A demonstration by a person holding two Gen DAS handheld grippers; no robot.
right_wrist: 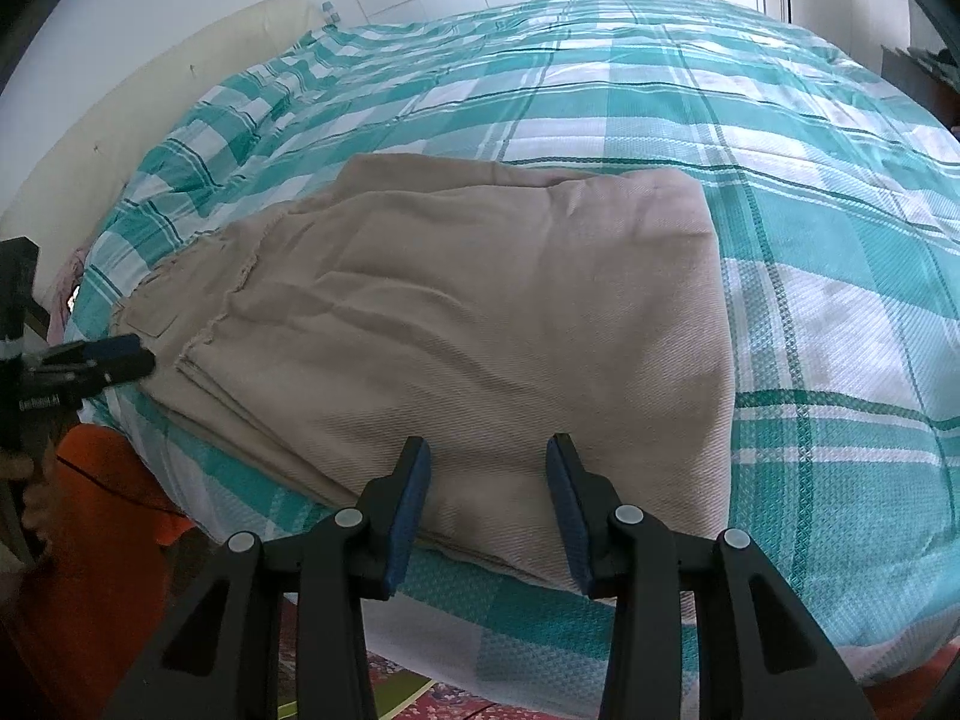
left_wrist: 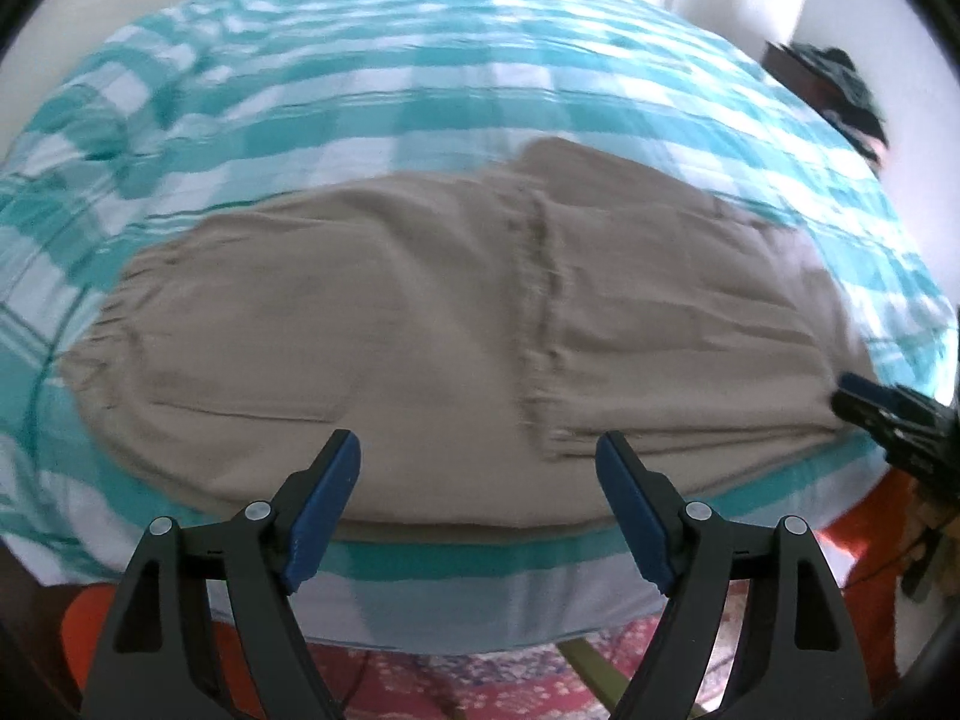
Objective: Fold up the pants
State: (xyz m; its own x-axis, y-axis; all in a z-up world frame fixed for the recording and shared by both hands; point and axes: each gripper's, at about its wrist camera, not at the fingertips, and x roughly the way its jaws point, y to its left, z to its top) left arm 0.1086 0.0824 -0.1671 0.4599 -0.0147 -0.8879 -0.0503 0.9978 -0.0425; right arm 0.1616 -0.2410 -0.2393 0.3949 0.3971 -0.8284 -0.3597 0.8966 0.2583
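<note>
L claw: I'm holding my jaws wide apart w/ nothing between them, hovering over the near edge of the pants; pic is blurring on this side.
R claw: I'm keeping my jaws partly apart, hanging just above the near edge of the folded part, pads not pressing on any cloth as far as I'm seeing.
Floor: patterned red rug is showing under both claws, just below the bed edge.
Person: an orange sleeve is showing at lower left of the R view, beside the bed.
Pants: beige, lying flat on the bedspread near its front edge, running left to right; legs are sitting folded over the upper part, so the R half is lying thicker, w/ layered edges stacking at the near side; waistband is gathering at the far left in the L view.
Bedspread: teal & white checks, spreading out beyond the pants, wrinkling toward far left.
Far: dark clothes pile is sitting at the bed's far right; white wall behind.
</note>
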